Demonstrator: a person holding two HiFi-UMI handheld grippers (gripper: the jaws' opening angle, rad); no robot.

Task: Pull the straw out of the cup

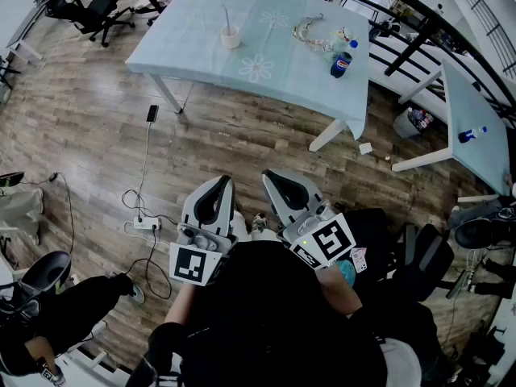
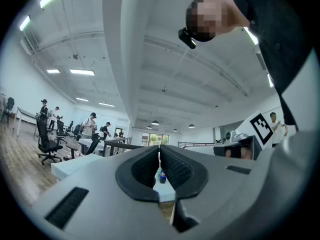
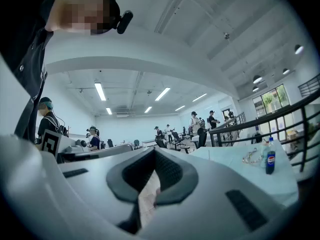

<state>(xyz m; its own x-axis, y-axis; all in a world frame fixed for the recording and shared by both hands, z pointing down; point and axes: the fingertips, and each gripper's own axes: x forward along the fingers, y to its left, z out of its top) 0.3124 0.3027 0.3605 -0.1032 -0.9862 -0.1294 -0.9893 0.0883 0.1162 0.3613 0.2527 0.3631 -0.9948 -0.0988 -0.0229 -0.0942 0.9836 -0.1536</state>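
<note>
A bench (image 1: 185, 47) under a pale blue cloth stands across the wood floor (image 1: 242, 135), well apart from the 2 tongs held close to the person's body. The left tongs (image 1: 220, 185) and right tongs (image 1: 276, 181) both have their jaws closed tip to tip, with nothing between them. On the bench a bottle (image 1: 341, 61) stands near the right edge, and the cup (image 1: 230, 37) sits near the middle with the straw (image 1: 226, 16) standing in it.
</note>
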